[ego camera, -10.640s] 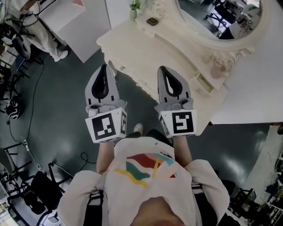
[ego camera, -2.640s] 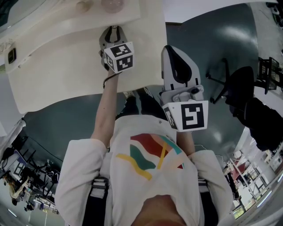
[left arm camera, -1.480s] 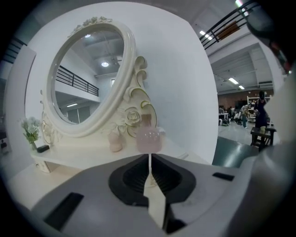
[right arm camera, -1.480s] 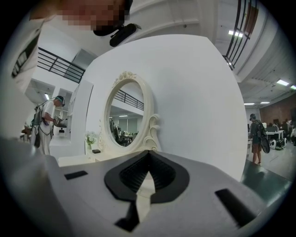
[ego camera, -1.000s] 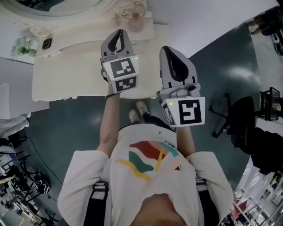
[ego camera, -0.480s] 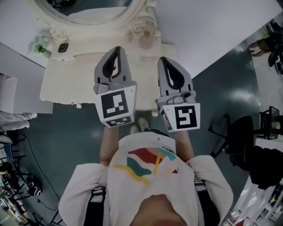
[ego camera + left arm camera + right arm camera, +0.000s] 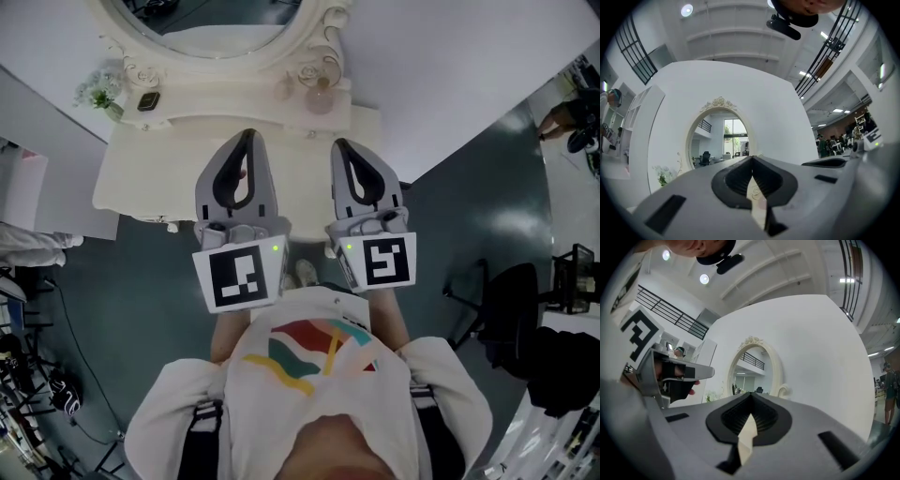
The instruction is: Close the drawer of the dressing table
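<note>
Left gripper [image 7: 246,139] is clenched, tips met, nothing held; right gripper [image 7: 339,146] likewise, pinched shut and empty. Both are held side by side, roughly level, over the front part of the table [image 7: 141,178], clear of its top. The drawer is not seen: it sits under the top at the front, nothing is seen sticking out past the front edge, so it is judged already pushed in, though this cannot be confirmed from above. Risks: a drawer left slightly proud would go unnoticed from this angle; if a further push is given off-centre with one shut tip, the drawer could be skewed and jammed; if the grippers are swung forward, the bottle [image 7: 321,98] at the back right could be knocked over; a drop of either hand could mark the painted top. Surface: cream top, mostly bare, plant [image 7: 98,91] and a small dark item [image 7: 147,101] at back left, oval mirror [image 7: 206,23] behind, bottle right of it. Room: cables [image 7: 56,394] on the dark glossy floor [image 7: 450,197] at left, white wall [image 7: 450,56] behind the table, black chair [image 7: 511,309] well apart at right.
</note>
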{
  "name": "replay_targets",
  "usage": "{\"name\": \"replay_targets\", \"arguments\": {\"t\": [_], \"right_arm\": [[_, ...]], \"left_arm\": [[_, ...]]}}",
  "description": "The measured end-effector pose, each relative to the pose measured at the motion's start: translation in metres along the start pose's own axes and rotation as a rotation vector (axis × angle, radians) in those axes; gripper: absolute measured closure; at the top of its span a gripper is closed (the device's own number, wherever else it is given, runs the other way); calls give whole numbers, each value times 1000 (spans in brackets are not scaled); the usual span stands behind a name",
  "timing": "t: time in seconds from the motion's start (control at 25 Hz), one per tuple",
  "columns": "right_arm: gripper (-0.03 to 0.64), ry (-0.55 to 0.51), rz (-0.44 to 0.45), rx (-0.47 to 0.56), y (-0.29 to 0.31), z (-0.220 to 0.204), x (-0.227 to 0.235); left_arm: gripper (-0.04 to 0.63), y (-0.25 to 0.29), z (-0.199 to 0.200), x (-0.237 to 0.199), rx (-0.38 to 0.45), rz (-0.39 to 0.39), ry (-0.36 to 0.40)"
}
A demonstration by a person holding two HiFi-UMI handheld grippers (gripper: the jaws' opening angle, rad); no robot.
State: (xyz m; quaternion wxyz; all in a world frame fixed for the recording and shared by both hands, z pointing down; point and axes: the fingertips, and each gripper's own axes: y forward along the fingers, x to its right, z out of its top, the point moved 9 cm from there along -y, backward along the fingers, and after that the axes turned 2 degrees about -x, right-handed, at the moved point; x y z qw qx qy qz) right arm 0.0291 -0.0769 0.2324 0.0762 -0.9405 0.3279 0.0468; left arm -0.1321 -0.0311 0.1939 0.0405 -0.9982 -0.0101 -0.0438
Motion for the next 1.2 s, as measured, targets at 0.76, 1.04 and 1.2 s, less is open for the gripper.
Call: {"name": "replay_targets", "arguments": {"t": [0.76, 1.04, 1.2], "right_arm": [[617, -23, 3, -56, 2, 2, -16], [617, -21, 8, -60, 5, 1, -16], [618, -23, 9, -62, 4, 0, -17]], "left_arm": [[589, -5, -5, -9, -11, -4, -8], [589, -4, -8, -13, -23, 18, -19], [589, -5, -7, -13, -22, 6, -12]]}}
